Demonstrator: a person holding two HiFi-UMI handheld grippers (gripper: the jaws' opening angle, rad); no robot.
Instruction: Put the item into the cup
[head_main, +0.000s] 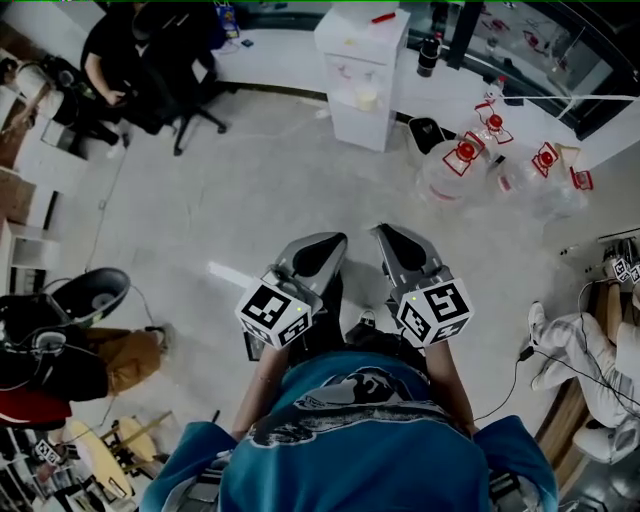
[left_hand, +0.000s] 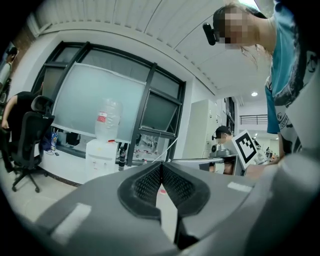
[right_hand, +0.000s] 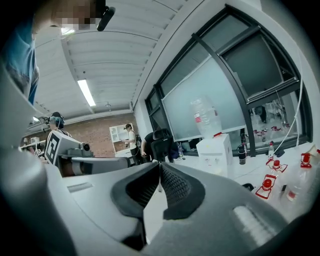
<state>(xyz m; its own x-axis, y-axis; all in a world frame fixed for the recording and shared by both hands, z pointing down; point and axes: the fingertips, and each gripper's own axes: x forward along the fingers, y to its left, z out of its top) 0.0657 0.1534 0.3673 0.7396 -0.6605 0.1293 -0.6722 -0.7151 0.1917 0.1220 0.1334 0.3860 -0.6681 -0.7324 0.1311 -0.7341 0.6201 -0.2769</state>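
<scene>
Neither a cup nor an item to go into it shows in any view. I hold both grippers close to my chest, side by side over the floor. The left gripper (head_main: 328, 242) and the right gripper (head_main: 386, 232) point away from me, their marker cubes nearest my body. In the left gripper view the left gripper (left_hand: 161, 166) has its ribbed pads (left_hand: 145, 186) meeting at the tips, with nothing between them. In the right gripper view the right gripper (right_hand: 160, 166) is likewise shut on nothing. Both look out across the room, not at a table.
A white water dispenser (head_main: 360, 75) stands ahead, with several water bottles (head_main: 465, 165) on the floor to its right. A person sits in an office chair (head_main: 150, 60) at the far left. Bags (head_main: 90, 300) lie at my left; another person (head_main: 585, 345) sits at my right.
</scene>
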